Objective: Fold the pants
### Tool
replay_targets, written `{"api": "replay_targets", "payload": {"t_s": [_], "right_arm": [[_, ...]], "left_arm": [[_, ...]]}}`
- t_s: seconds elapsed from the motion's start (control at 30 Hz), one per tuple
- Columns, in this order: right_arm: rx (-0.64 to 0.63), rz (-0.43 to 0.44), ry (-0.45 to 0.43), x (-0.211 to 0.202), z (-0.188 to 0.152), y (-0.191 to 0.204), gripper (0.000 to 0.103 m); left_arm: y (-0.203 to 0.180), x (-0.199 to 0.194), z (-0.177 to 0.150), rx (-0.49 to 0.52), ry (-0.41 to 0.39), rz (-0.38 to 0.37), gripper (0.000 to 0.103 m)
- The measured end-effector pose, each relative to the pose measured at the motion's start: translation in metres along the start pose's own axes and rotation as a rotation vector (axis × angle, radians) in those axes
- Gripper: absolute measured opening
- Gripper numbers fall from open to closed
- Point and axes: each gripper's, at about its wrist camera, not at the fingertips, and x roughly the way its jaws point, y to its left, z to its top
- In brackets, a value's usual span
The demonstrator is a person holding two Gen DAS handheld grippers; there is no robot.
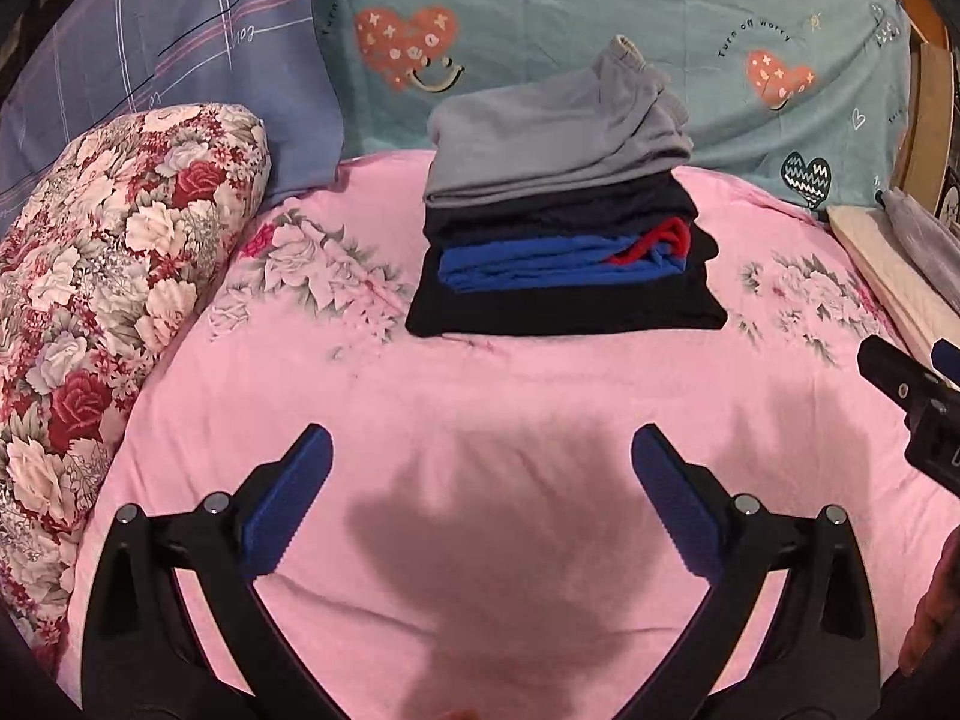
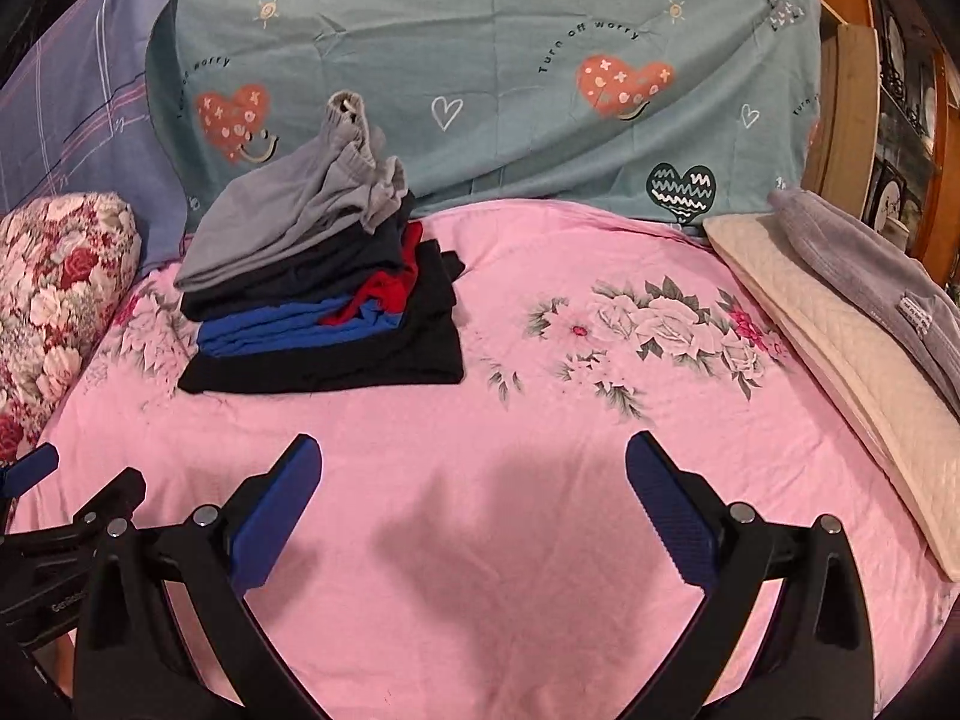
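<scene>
Nearest the camera, the left gripper (image 1: 480,468) hangs over bare pink bedsheet (image 1: 480,378) with its blue pads spread wide and nothing between them. The right gripper (image 2: 474,468) is in the same condition: pads spread, empty, above the sheet.

The pants stand in a folded stack (image 1: 564,228) toward the far side of the bed, well apart from both grippers. The stack has a grey pair (image 1: 552,144) on top, then a dark navy layer, a blue garment with red trim (image 1: 558,264), and a black pair (image 1: 564,309) at the base. The grey pair's waistband end stands up loosely at the back.

No unfolded pants appear in either view. Judgement: the folding step looks complete or is between items; the next move calls for fetching another pair, or withdrawing.

Surroundings: a floral pillow (image 1: 108,300) lies left of the stack, a teal heart-print cover (image 1: 600,30) behind it, and a cream quilted pad (image 2: 828,360) to the right.
</scene>
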Motion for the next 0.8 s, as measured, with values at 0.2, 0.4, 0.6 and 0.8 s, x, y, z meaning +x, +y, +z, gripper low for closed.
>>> {"api": "replay_targets", "payload": {"t_s": [0.2, 0.4, 0.6, 0.8], "right_arm": [[-0.040, 0.011, 0.017, 0.0031, -0.0067, 0.0086, 0.102], [-0.042, 0.014, 0.014, 0.0009, -0.0073, 0.0102, 0.102], [-0.038, 0.021, 0.019, 0.0006, -0.0071, 0.0095, 0.102], [-0.043, 0.028, 0.019, 0.0003, -0.0073, 0.0109, 0.102]], "left_arm": [[-0.0016, 0.0021, -0.0038, 0.006, -0.006, 0.025, 0.101], [0.0008, 0.0041, -0.0039, -0.003, -0.002, 0.024, 0.101], [0.0000, 0.0048, -0.0046, 0.002, -0.003, 0.032, 0.101], [-0.0006, 0.0073, -0.0051, 0.000, 0.012, 0.026, 0.101]]}}
